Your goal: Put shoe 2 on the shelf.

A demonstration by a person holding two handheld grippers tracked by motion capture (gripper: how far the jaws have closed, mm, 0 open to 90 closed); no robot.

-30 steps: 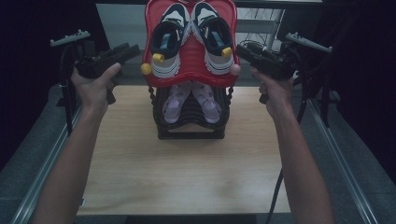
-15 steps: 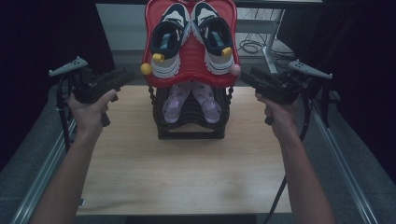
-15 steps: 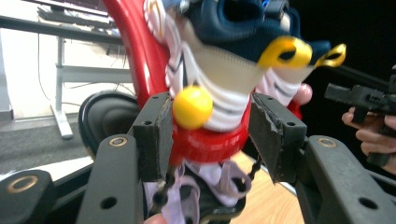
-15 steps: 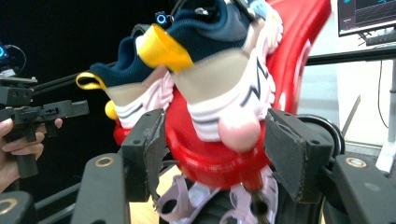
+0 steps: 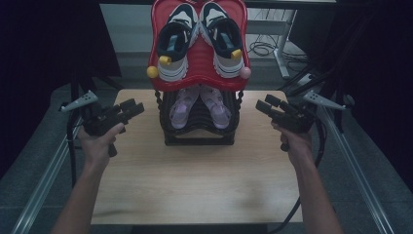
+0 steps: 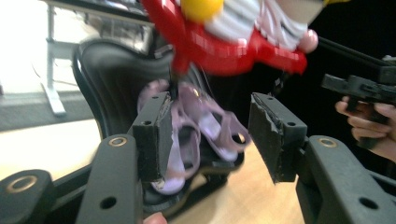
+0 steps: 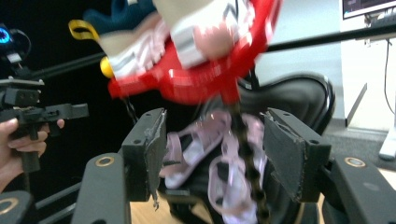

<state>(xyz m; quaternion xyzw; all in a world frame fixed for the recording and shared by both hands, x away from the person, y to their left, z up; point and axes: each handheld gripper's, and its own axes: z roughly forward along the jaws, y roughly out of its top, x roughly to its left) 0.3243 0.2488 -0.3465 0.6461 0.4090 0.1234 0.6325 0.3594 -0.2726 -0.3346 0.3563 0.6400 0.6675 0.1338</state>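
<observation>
Left gripper (image 5: 132, 107): jaws spread wide, nothing between them, aimed at the pair of lilac sandals (image 5: 199, 106). Right gripper (image 5: 265, 105): jaws likewise wide apart and empty, aimed at the same sandals from the opposite side. Both grippers hang above the wooden table (image 5: 195, 180), well apart from the rack (image 5: 198, 134). The sandals sit on the black lower tier at the table's far middle. Above them, the red upper tray (image 5: 197, 58) carries 2 sneakers (image 5: 202, 36), side by side, toes pointing away.
</observation>
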